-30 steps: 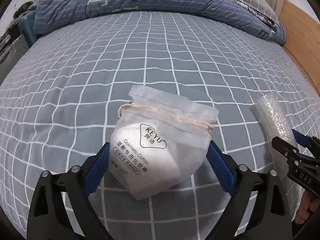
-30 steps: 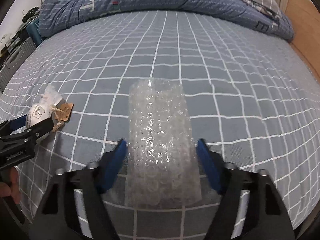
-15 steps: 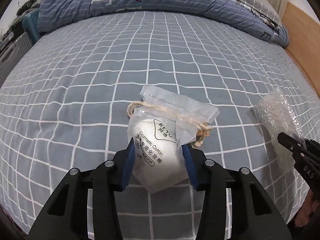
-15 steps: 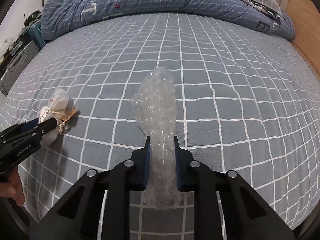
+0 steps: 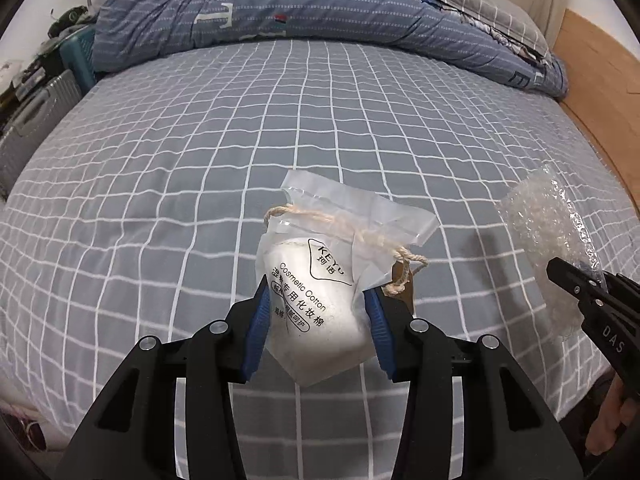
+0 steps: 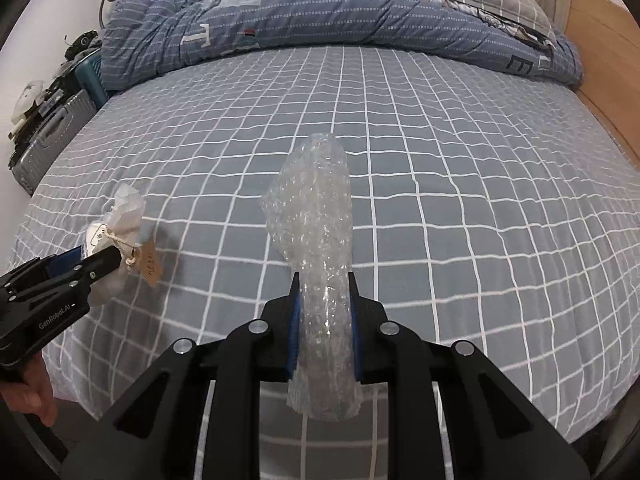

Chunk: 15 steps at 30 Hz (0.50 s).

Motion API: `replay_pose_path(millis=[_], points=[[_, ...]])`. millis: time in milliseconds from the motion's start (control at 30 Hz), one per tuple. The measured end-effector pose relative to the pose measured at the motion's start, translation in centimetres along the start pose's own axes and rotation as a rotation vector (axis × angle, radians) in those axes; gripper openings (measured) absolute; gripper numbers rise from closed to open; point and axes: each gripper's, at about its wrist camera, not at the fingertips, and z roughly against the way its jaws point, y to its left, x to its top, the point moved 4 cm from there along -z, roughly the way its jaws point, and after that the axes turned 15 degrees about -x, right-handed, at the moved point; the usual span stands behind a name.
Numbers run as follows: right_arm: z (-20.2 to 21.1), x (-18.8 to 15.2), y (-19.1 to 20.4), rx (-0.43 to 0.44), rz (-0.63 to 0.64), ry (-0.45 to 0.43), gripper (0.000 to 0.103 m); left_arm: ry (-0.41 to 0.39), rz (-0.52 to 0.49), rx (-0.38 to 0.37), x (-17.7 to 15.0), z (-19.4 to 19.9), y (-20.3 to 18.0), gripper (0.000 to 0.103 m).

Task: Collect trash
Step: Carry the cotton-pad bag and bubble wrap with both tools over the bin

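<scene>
1. The pouch (image 5: 316,300) — a soft white cotton-pad bag with a string tie and a paper tag (image 5: 402,284) — hangs clear of the bed (image 5: 200,140), pinched low on its body by the left gripper (image 5: 318,326). Its fingers (image 5: 256,332) have just closed and are clamped on the pouch. The film is slick and the filling squashy, so the bag could slide out downward if the grip eases.
2. The dangling tag and string could snag on something during the carry.
3. The bubble wrap (image 6: 316,240) is held off the bed too, upright in the right gripper (image 6: 323,326), whose fingers (image 6: 294,328) have also just closed and are squeezed on its lower part. The roll is light and springy — it may flex, pop a bubble and creep loose.
4. Its tall free end sways above the grip and could brush the pouch, since the two grippers work near each other.
5. No bin shows in either view, so the drop point is unknown; a long carry raises the odds of a slip onto the bed or floor.
</scene>
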Motion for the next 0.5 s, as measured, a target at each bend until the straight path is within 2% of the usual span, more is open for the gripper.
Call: replay_pose_path(millis=[500], points=[[5.8,-2.6,-0.1,0.006,0.002,-0.029,0.019,-0.02,0.013,0.005,-3.1,5.3,-2.0,0.044]])
